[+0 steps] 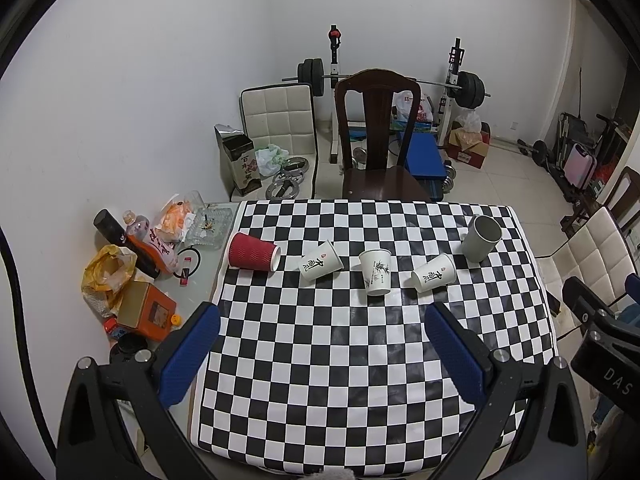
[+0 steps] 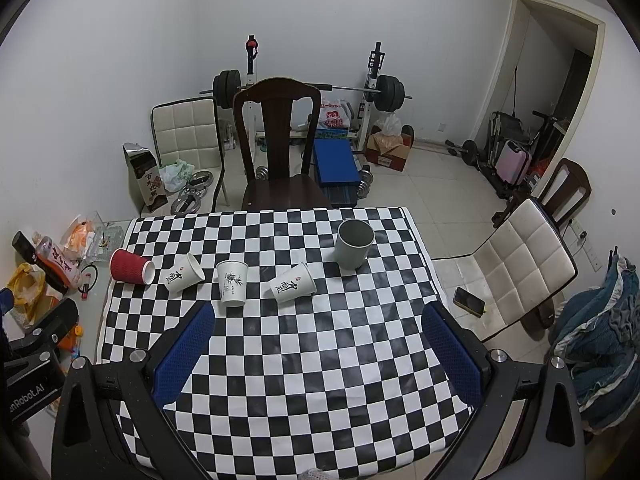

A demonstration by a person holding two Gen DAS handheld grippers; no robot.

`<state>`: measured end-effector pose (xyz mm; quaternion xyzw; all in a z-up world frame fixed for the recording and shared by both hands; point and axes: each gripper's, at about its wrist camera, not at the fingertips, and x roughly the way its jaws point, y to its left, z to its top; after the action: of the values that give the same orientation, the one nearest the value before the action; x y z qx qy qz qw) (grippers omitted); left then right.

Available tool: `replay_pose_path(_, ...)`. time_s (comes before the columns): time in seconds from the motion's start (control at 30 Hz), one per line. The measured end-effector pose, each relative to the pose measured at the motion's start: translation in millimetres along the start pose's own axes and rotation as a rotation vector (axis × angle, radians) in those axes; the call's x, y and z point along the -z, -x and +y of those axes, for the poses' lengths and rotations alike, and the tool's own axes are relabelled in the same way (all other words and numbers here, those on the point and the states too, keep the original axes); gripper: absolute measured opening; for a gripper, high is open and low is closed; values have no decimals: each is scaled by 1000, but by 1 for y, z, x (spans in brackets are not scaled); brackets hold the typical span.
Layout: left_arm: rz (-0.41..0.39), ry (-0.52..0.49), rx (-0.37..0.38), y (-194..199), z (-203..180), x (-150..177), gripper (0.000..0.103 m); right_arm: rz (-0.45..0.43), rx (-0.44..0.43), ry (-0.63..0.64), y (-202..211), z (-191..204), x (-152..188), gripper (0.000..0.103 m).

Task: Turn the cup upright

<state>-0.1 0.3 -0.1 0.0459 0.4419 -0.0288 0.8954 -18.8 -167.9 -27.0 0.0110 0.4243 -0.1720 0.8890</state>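
Gaping wide, empty: left gripper [image 1: 322, 344], right gripper [image 2: 318, 342]. Paper cups [image 1: 320, 266] lie tipped at twelve o'clock on checkered cloth [image 1: 360, 380], well apart from both. Likely light, crushable; grip mid-wall gently.

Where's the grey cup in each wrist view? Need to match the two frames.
Left wrist: grey cup upright at the far right of the checkered cloth, right of centre.
Right wrist: grey cup upright, just right of centre, at the far edge.
Shared landmark: dark wooden chair behind the table.
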Motion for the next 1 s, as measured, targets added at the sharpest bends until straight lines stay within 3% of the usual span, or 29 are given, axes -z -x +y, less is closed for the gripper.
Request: replay_pose_path(1.0, -2, 2, 1, 0, 0, 0, 103, -8, -1, -1, 0, -2, -1, 103)
